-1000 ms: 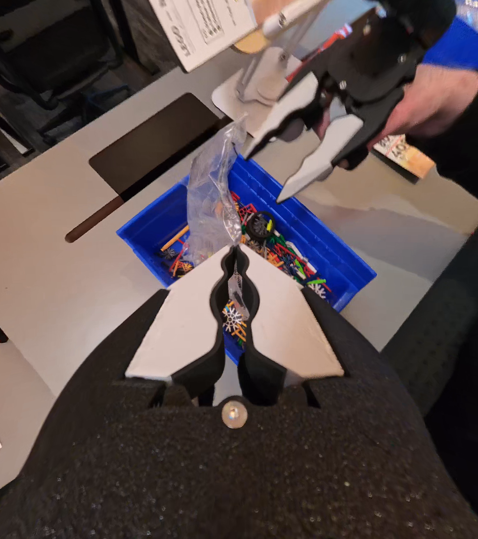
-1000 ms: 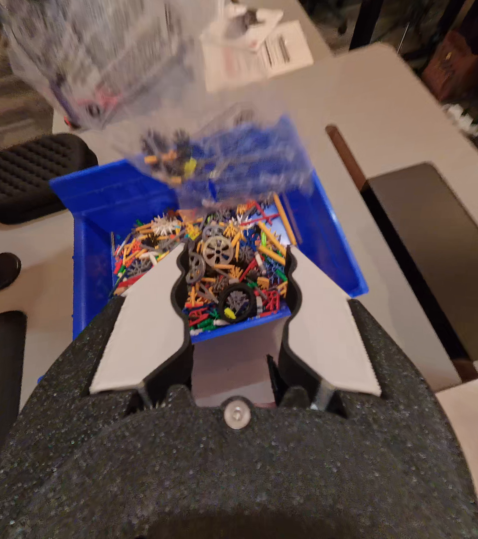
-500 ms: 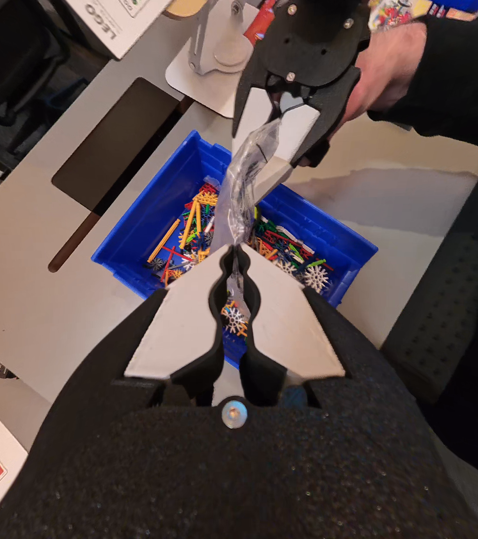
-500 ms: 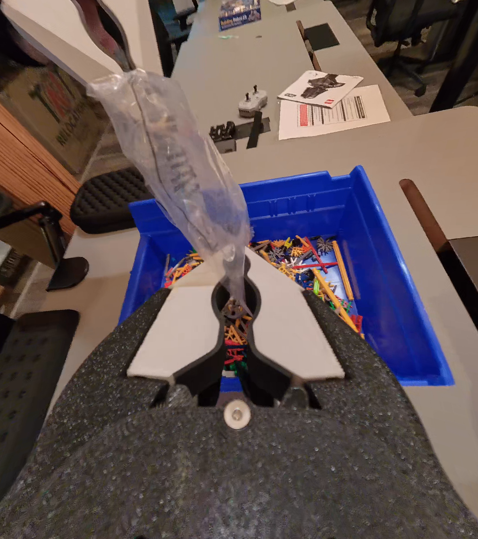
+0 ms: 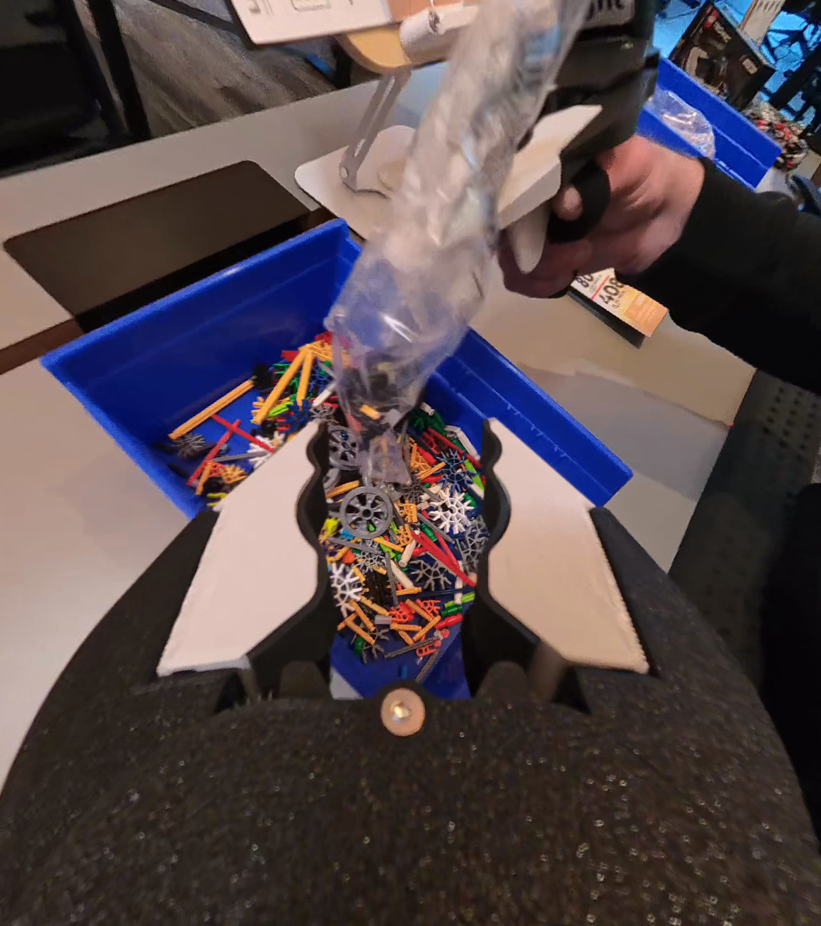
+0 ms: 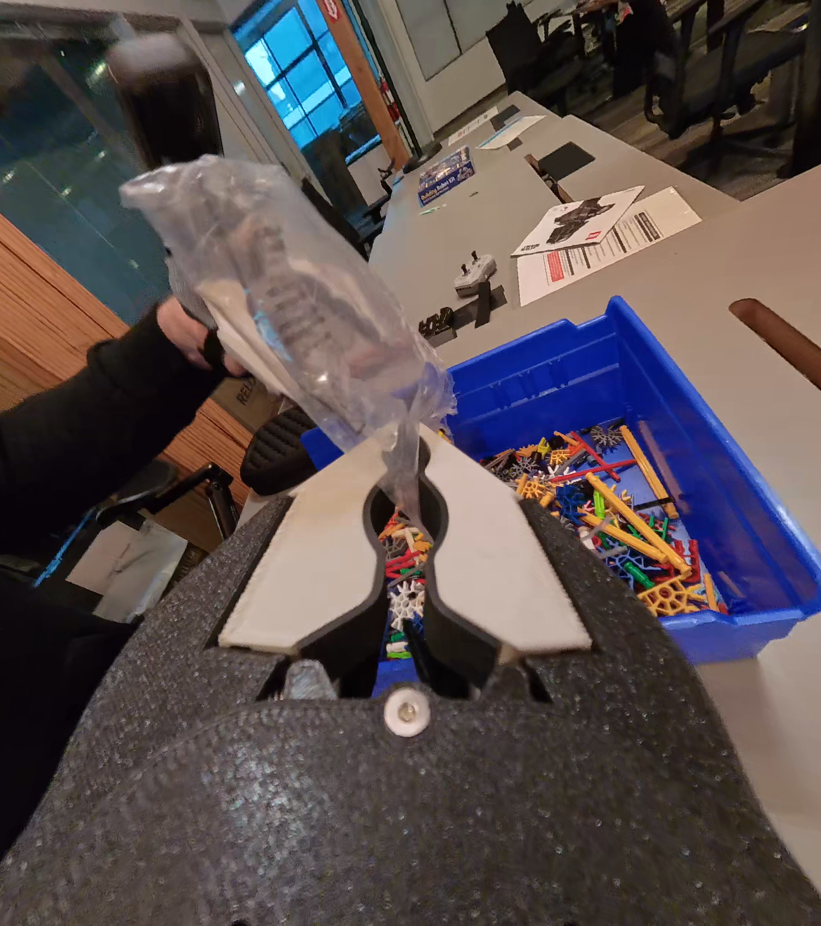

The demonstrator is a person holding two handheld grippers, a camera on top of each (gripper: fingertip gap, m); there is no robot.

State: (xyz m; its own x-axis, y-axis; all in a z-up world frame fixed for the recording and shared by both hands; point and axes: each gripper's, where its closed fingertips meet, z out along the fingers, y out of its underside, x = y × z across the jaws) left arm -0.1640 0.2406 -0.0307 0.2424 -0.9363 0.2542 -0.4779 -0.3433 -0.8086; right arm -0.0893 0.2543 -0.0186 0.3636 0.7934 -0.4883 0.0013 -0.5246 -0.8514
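Right wrist view: claw pinches bag.

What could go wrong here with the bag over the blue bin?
1. The right gripper pinches only a thin edge of the plastic bag, so it may slip free.
2. The left gripper is open and off the bag; it could swing and spill small pieces outside the blue bin.
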